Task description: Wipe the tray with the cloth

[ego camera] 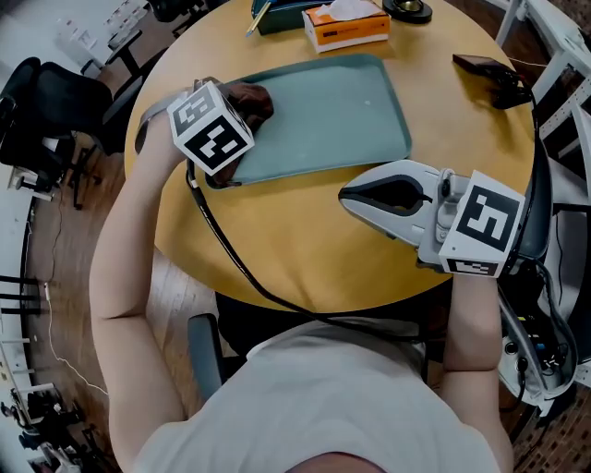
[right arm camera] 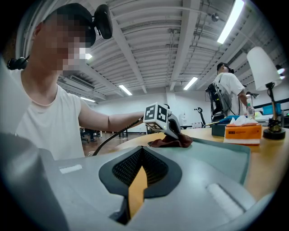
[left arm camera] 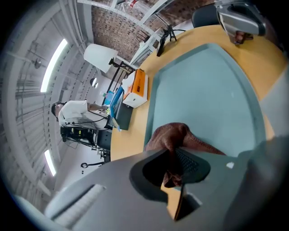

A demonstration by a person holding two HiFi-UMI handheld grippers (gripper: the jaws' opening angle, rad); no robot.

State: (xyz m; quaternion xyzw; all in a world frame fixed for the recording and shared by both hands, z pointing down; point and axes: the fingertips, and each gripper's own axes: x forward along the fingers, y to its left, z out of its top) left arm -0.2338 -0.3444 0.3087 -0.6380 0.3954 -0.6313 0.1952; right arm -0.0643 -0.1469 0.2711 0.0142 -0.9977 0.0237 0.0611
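White cotton T-shirt (ego camera: 360, 406) on the person's shoulders fills the bottom of the head view, with both bare forearms reaching out over a round pale-wood worktop (ego camera: 305, 259).

The left claw (ego camera: 242, 109) points down onto the left end of a teal-green rectangular plastic tray (ego camera: 342, 106) that lies flat in the middle of the worktop. In the left gripper view this claw (left arm camera: 178, 168) is clamped on a crumpled reddish-brown cloth (left arm camera: 178, 135): a fold of the fabric is pinched between the ribbed black pads (left arm camera: 192, 162), and the rest bunches out ahead of them on the tray floor, close to the rim at that end. From above, the cloth (ego camera: 254, 97) shows just beyond the marker cube (ego camera: 212, 127), at the tray's far left corner.

The right claw (ego camera: 346, 194) is over bare worktop just beside the tray's near long rim, toward its right end, pointing left and roughly level. In the right gripper view its jaws meet at their tips, leaving only a thin wedge of wood showing between the pads, and nothing is held in this claw (right arm camera: 141, 173).

Beyond the tray's far rim stand an orange cardboard tissue box (ego camera: 346, 26) and the black round base of a white-shaded lamp (right arm camera: 264, 67). A second person in a white shirt (right arm camera: 228, 88) stands in the background.
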